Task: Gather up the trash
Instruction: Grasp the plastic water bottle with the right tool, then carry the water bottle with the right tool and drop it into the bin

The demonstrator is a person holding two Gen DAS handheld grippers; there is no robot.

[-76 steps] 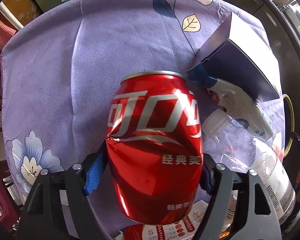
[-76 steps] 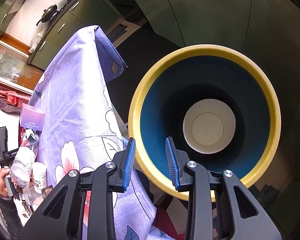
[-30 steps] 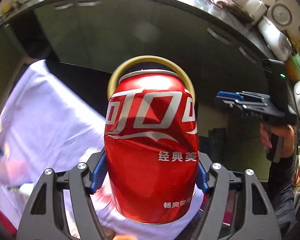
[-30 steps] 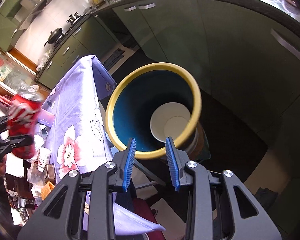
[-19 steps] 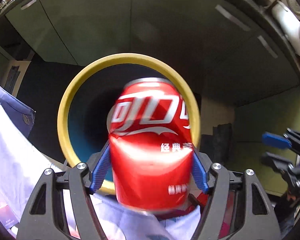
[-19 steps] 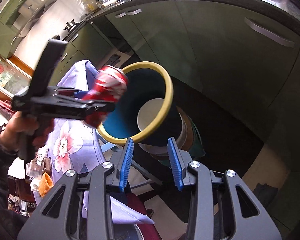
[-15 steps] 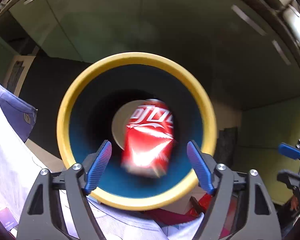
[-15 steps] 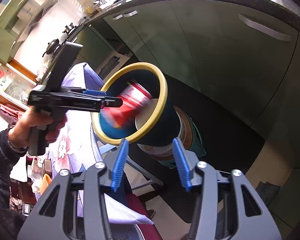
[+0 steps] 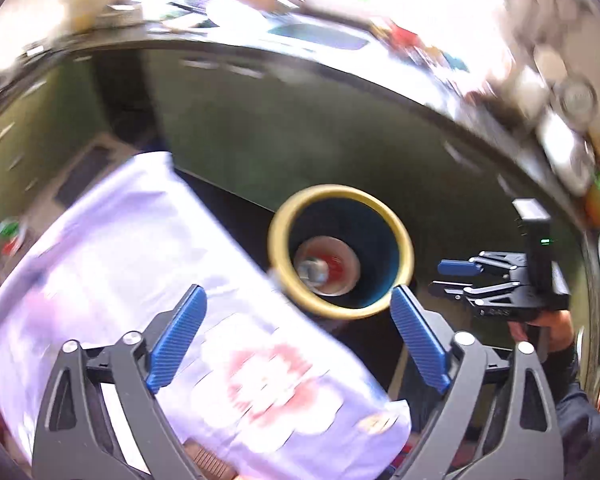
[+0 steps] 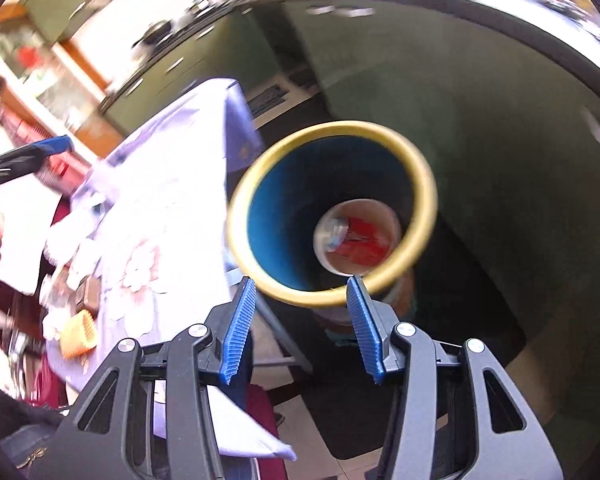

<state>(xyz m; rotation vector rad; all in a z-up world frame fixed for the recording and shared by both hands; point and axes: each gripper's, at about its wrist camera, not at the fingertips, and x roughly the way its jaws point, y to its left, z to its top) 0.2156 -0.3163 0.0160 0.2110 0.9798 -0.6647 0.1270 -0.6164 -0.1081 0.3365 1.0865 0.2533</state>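
One red can [image 9: 332, 270] lies at the bottom of the yellow-rimmed bin [image 9: 404, 236] in your left wrist view, just off the tablecloth's [image 9: 120, 248] far corner. Your left gripper [image 9: 296, 336] is spreading its jaws with nothing between them. Through the blur, the can seems to lie on its side. It is thin metal: light, slick, easily dented, so pinch such cans across the middle of the body.

From your right wrist view, the right gripper [image 10: 298, 328] stands part-way apart and empty above the bin [image 10: 426, 184], the can [image 10: 360, 240] well below. More litter, likely light and crushable, sits along the tablecloth's [image 10: 168, 184] near edge.
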